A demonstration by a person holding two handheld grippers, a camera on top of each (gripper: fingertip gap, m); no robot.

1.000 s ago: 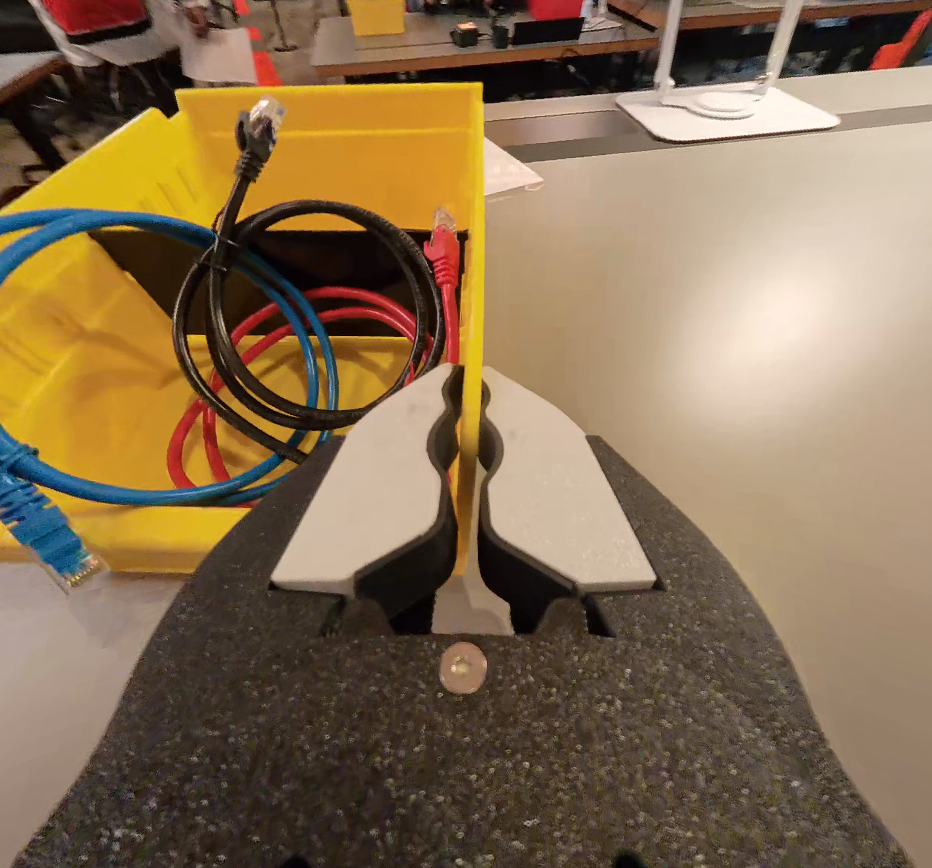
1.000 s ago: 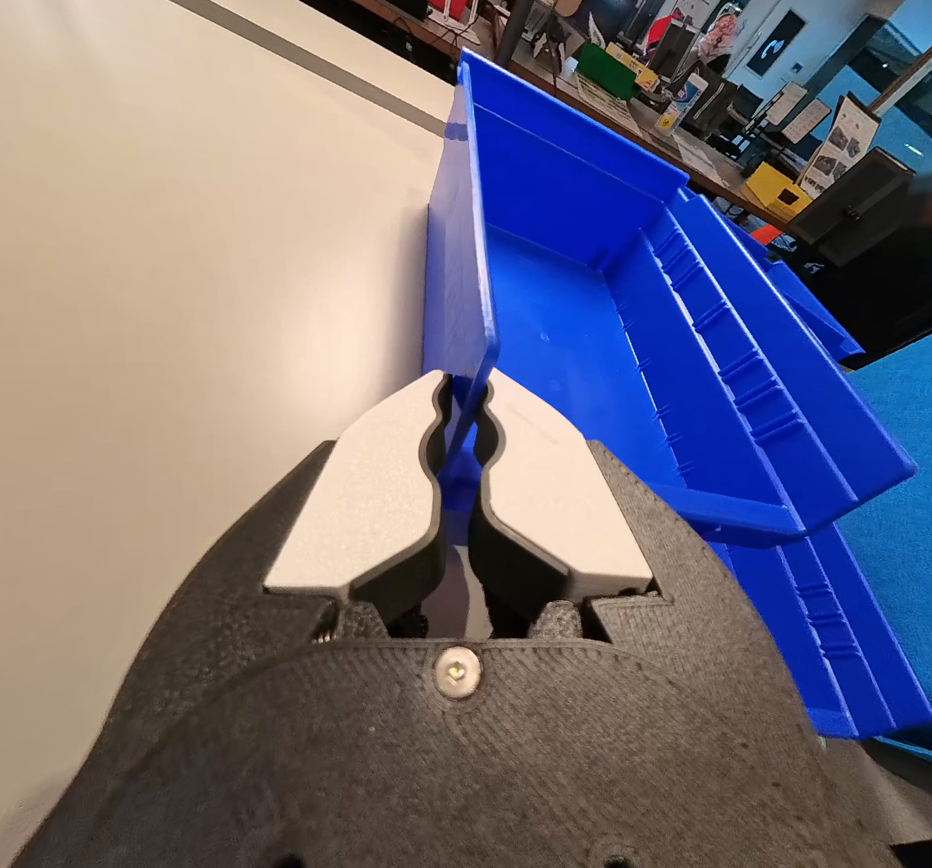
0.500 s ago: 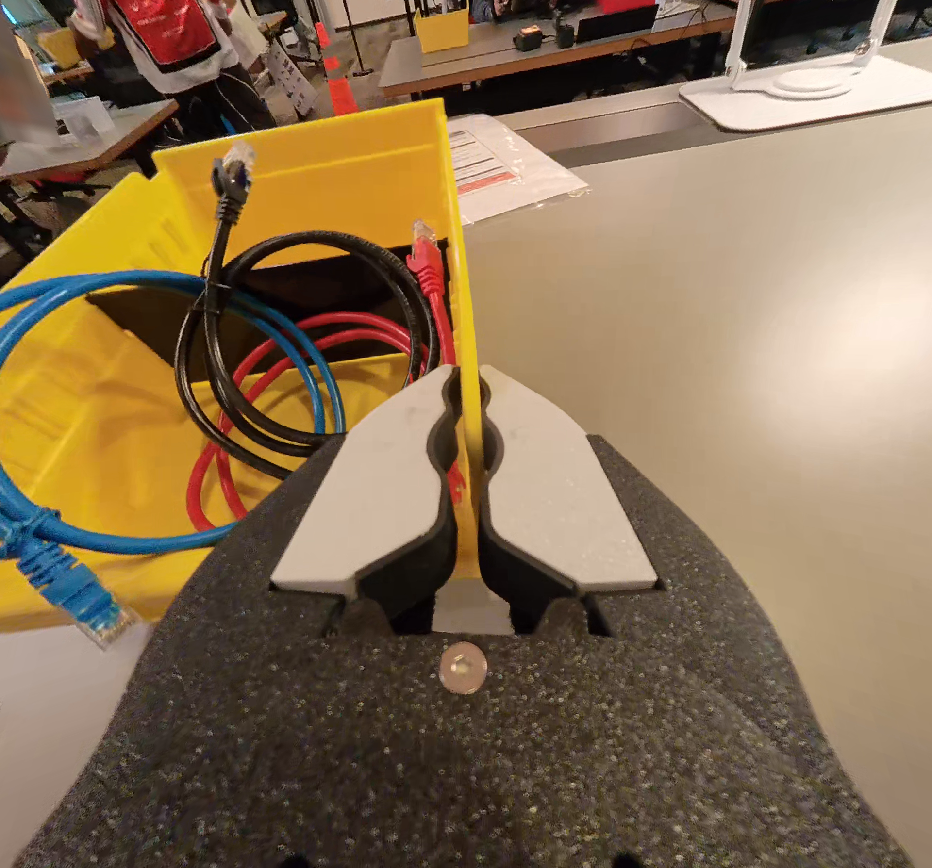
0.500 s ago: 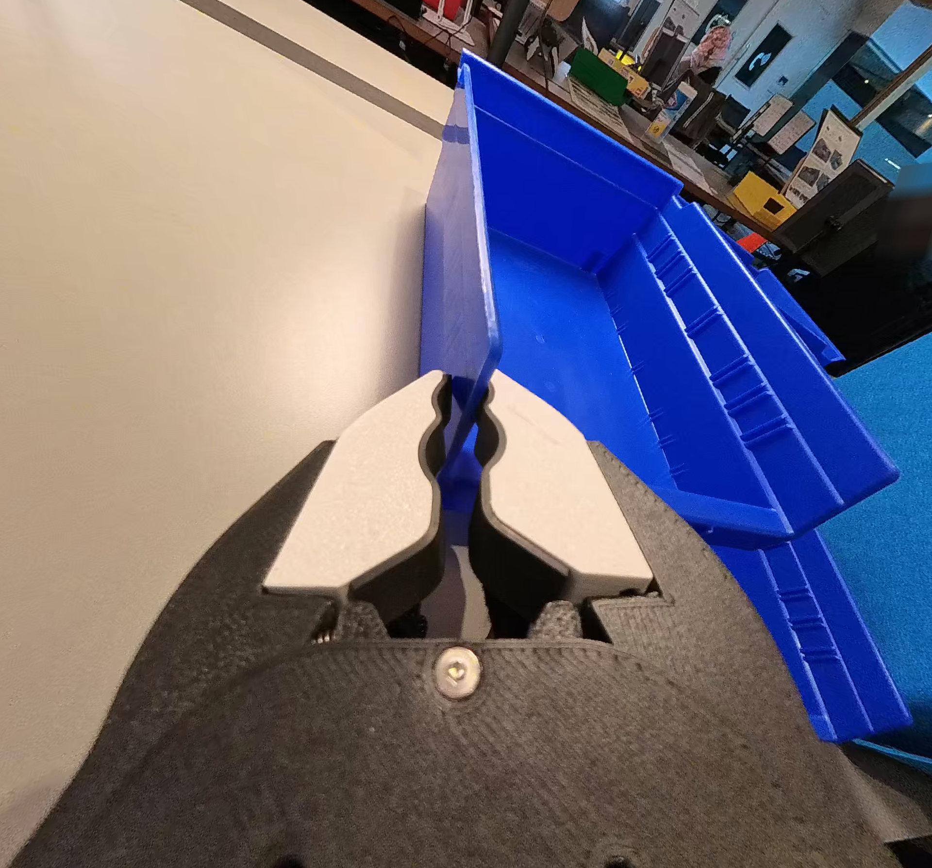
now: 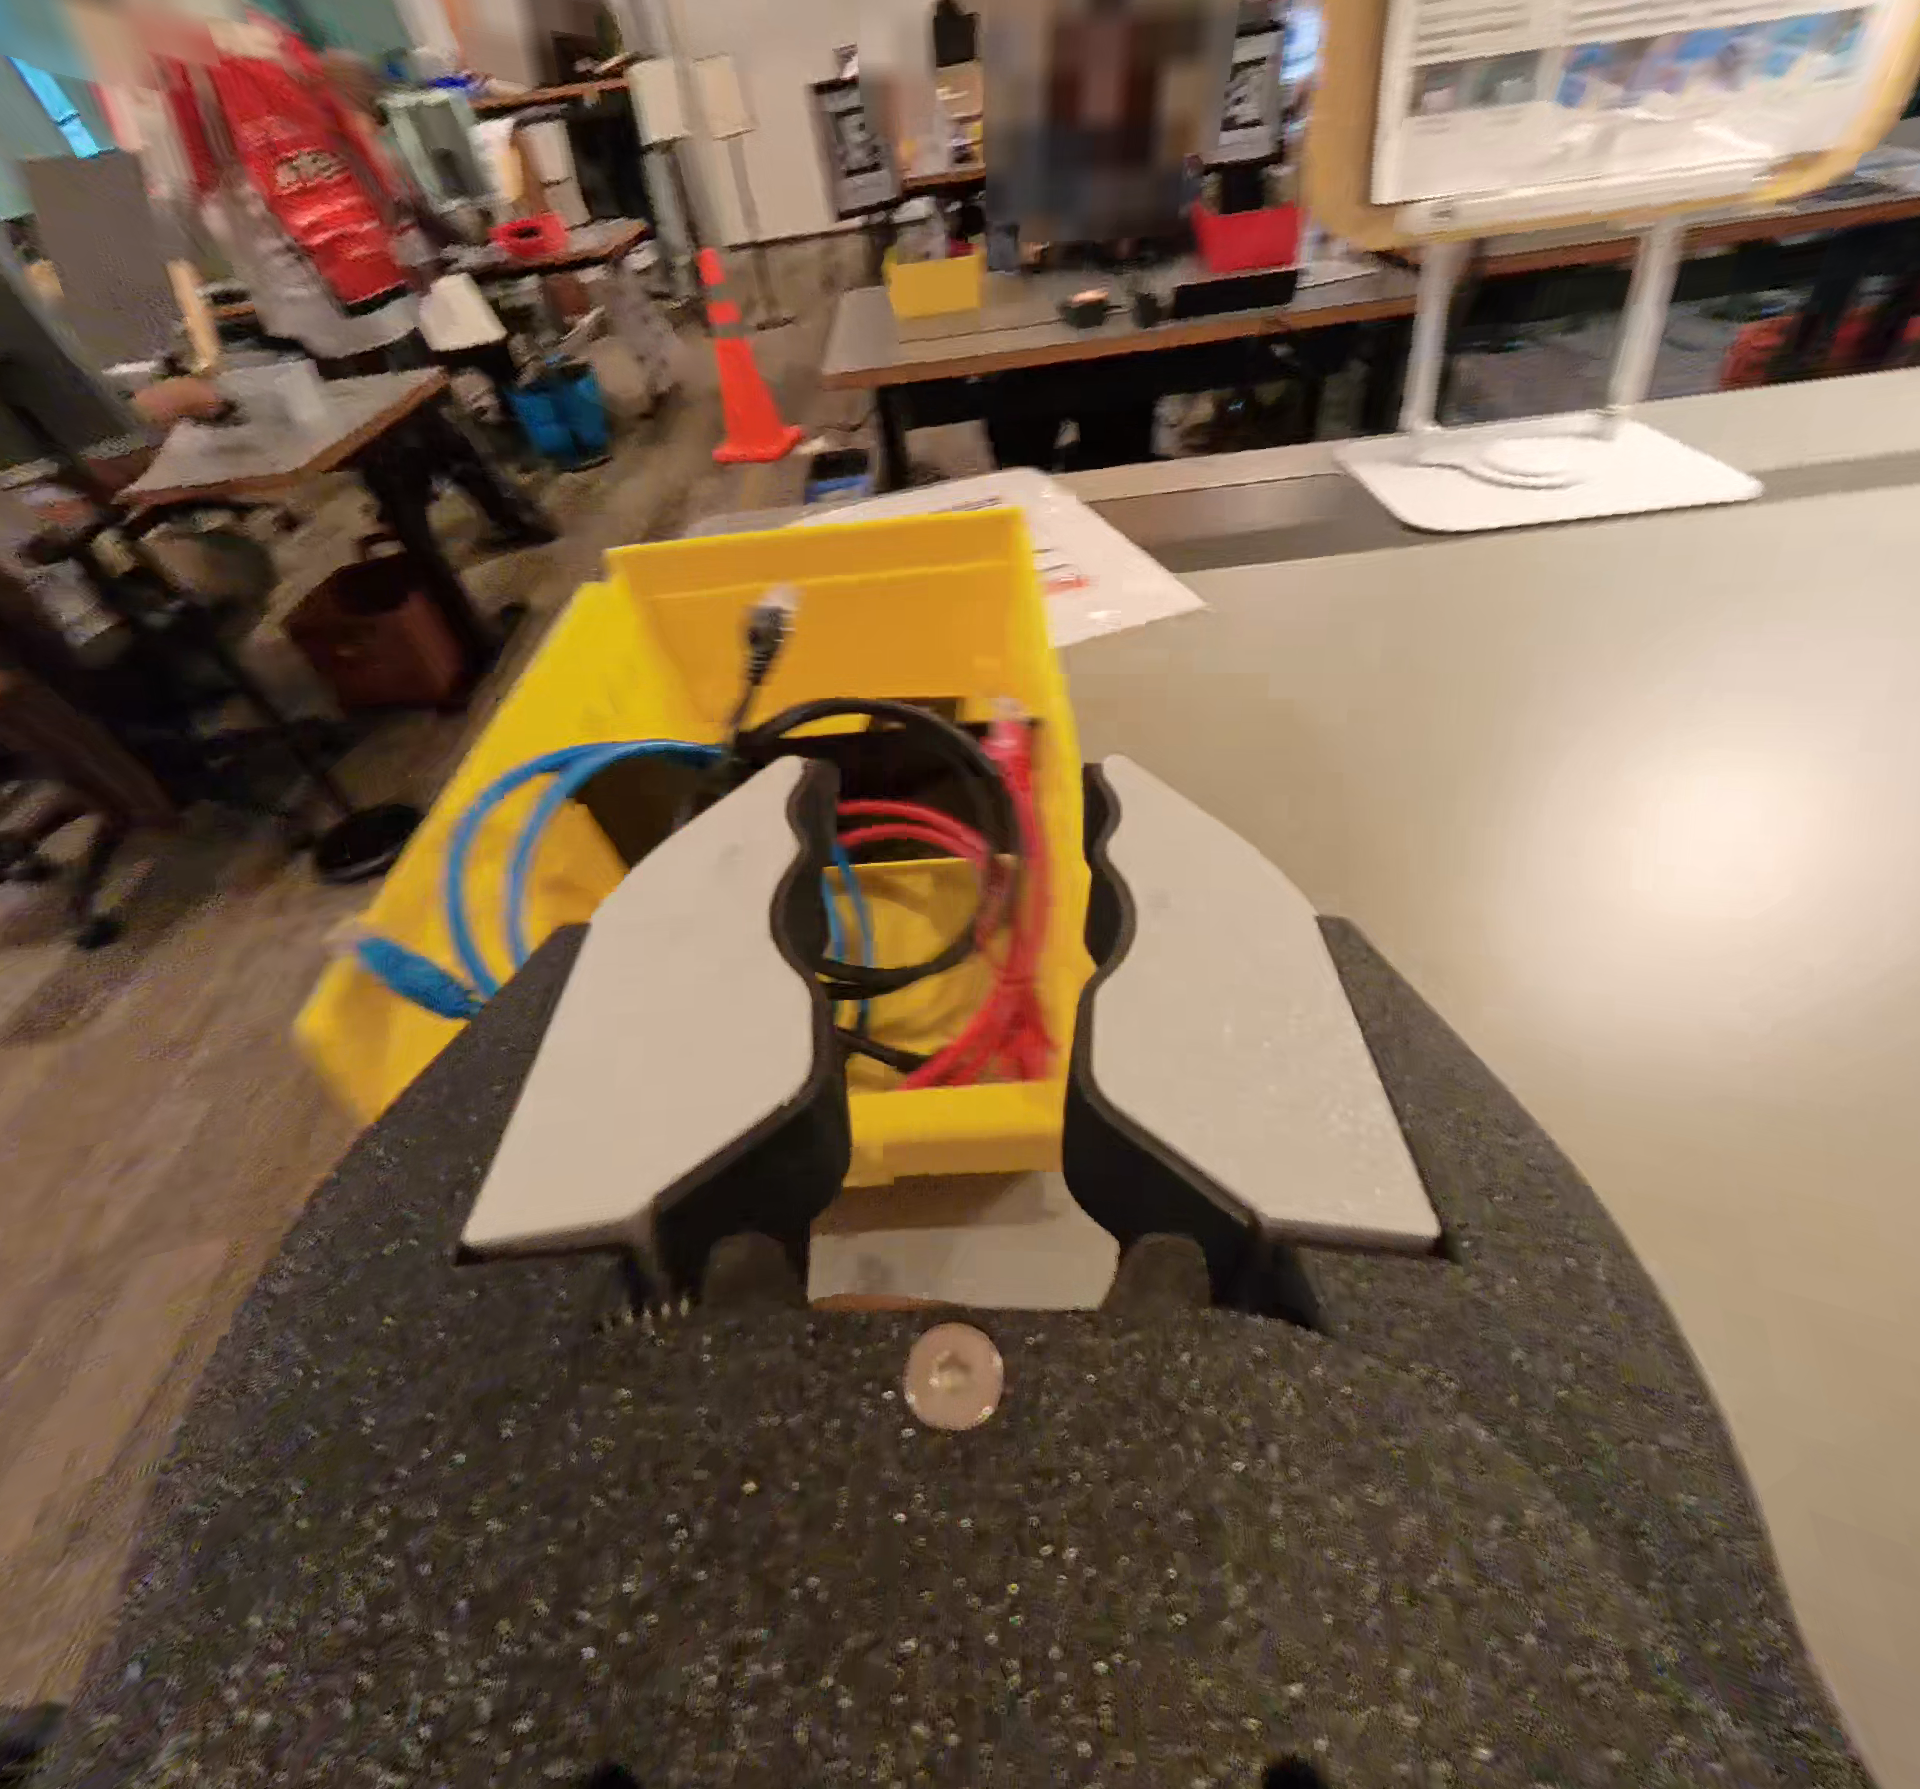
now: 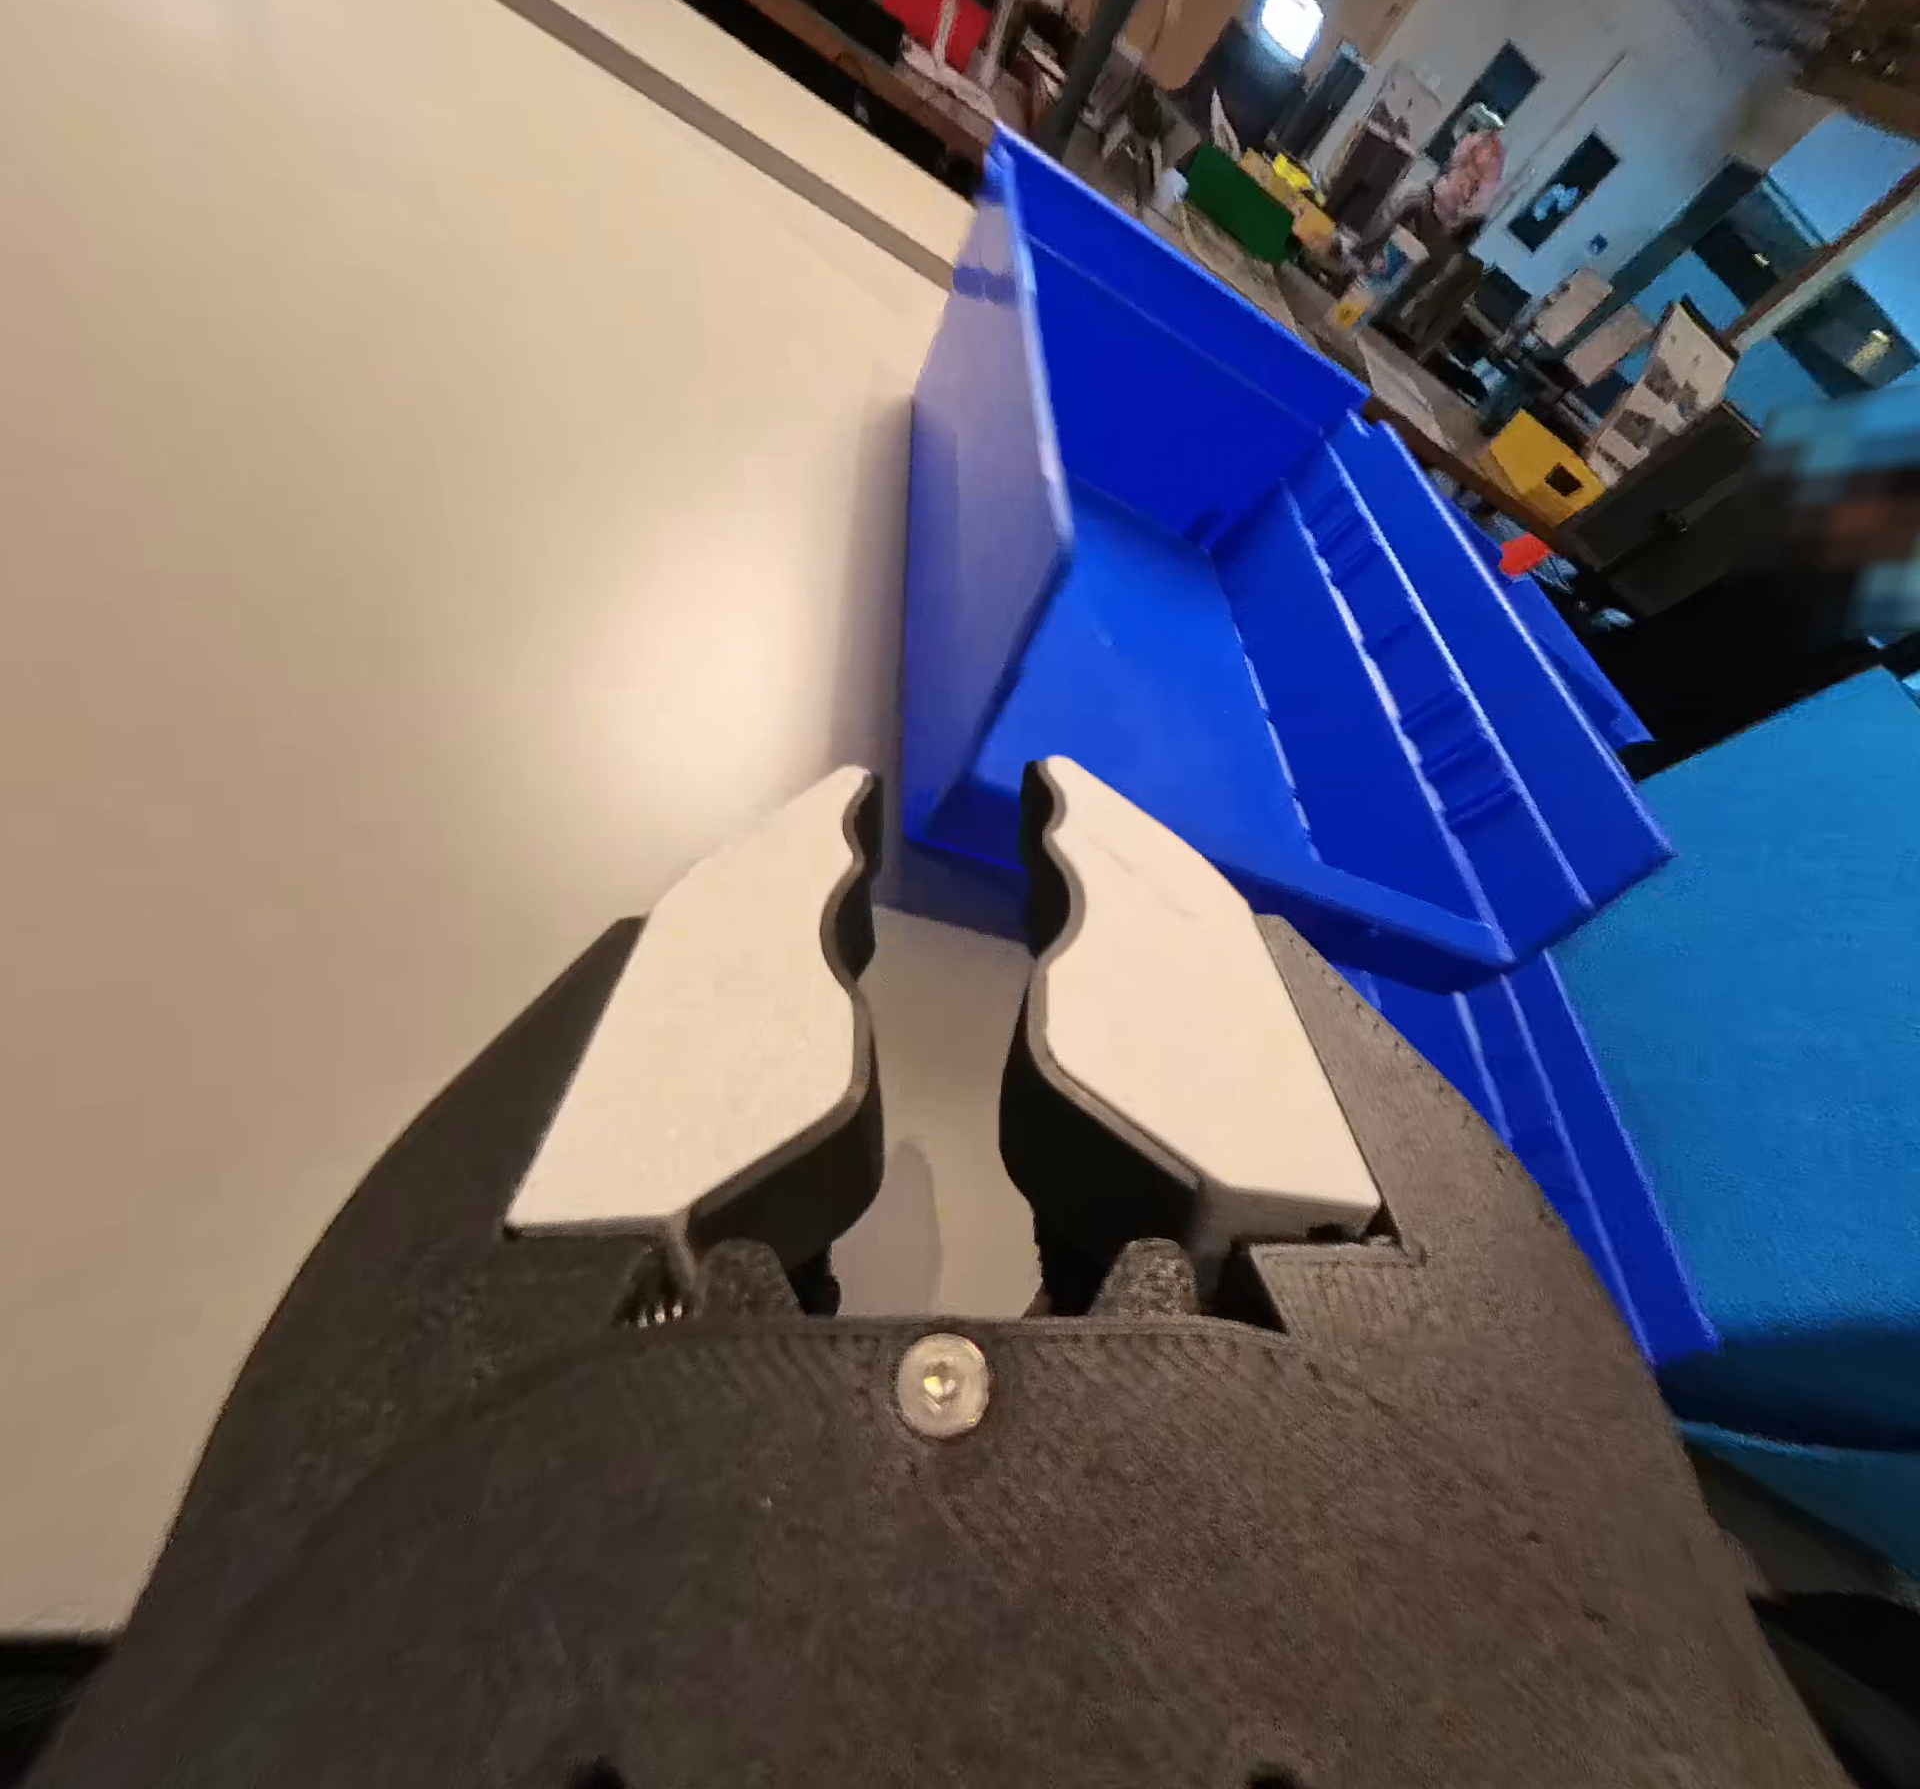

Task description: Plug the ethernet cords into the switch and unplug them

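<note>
we've got the left gripper (image 5: pixel 948 794) w/ jaws spread wide, gripping nothing, sitting just short of the yellow bin (image 5: pixel 914 617) at the table (image 5: pixel 1507 804) edge. in the bin: blue ethernet cord (image 5: pixel 488 856) looping over the left wall w/ its plug hanging outside, black cord (image 5: pixel 935 960) coiled mid w/ plug end sticking up, red cord (image 5: pixel 1013 908) along the right wall. switch: can't tell, a dark shape sits behind the coils. right gripper (image 6: pixel 951 783) also parted, empty, tips just short of the blue bin (image 6: pixel 1143 679) near corner. blue bin holds nothing we can see.
</note>
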